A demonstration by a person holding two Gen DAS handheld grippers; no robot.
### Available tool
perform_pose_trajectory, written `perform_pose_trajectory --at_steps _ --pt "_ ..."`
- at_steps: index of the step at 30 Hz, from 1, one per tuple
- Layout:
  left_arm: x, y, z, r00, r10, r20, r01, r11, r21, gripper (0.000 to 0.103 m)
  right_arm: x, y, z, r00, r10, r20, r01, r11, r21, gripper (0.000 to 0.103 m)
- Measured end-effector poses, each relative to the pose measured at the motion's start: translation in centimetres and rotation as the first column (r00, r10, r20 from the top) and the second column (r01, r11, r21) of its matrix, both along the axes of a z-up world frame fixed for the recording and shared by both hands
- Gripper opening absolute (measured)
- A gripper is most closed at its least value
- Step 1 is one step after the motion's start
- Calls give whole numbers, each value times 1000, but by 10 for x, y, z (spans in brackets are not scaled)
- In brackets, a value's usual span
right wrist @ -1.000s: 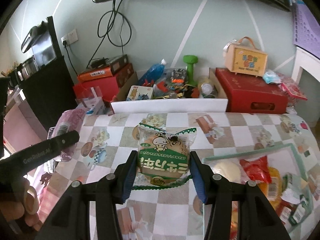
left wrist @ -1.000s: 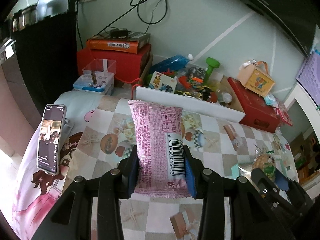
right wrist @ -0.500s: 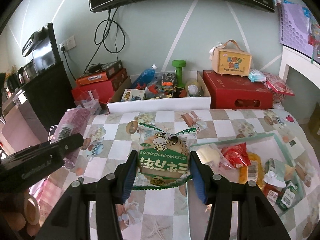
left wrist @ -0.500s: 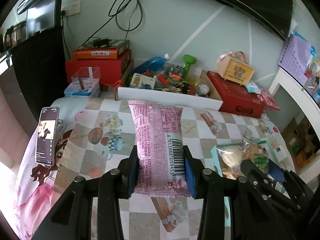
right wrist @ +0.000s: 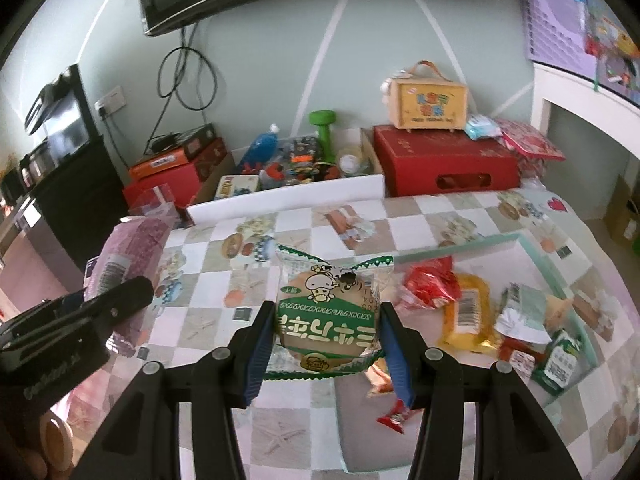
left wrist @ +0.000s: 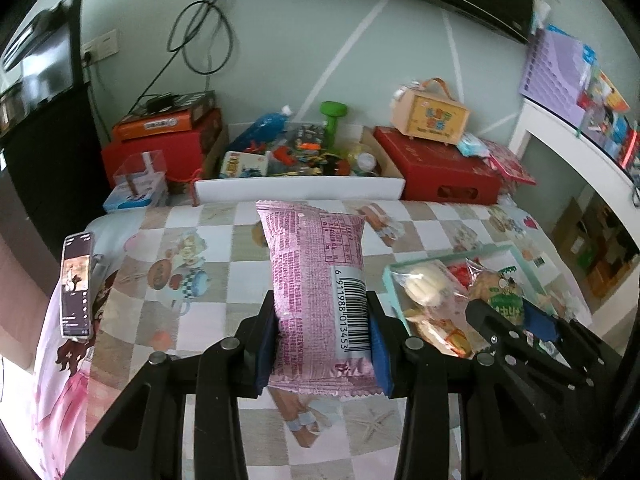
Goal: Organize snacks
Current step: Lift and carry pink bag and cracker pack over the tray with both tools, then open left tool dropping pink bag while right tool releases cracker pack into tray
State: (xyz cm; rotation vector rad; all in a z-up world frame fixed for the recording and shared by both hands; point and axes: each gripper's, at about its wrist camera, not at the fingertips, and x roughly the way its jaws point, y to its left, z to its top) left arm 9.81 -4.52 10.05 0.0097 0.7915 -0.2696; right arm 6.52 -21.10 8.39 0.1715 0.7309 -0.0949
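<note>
Left gripper [left wrist: 322,334] clamps a pink packet [left wrist: 316,280] upright above the checkered counter [left wrist: 224,240]; right gripper [right wrist: 325,340] grips a green-labelled bun [right wrist: 326,314] over the counter's middle; just right of both, a teal tray [right wrist: 536,248] holds mixed snacks; beyond, a white box [left wrist: 298,190] of clutter.

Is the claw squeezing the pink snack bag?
Touching. The left wrist view shows the left gripper with both blue pads pressed against the sides of the pink snack bag.
</note>
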Motion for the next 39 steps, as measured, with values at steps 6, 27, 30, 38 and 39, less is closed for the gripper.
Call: perform_pose_trajectory --at_steps 6,27,30,38,39 --pt "-9 -30 -3 997 -71 -1 71 997 25 42 -8 -22 -3 997 -74 -14 74 997 19 54" --pt "-30 -128 -56 949 -287 -127 297 953 61 42 -37 -120 -31 952 -286 -108 294 953 68 54" --pt "-28 -133 -65 945 -291 -151 302 952 58 42 -35 -118 -33 955 -275 -114 284 957 68 54" --pt "-26 -141 -74 936 -304 -176 318 946 59 45 -32 -117 -38 955 -267 -131 278 958 72 54" --pt "-27 -141 -73 936 -306 -176 321 945 60 48 -32 -117 -38 954 -267 -133 278 958 72 54"
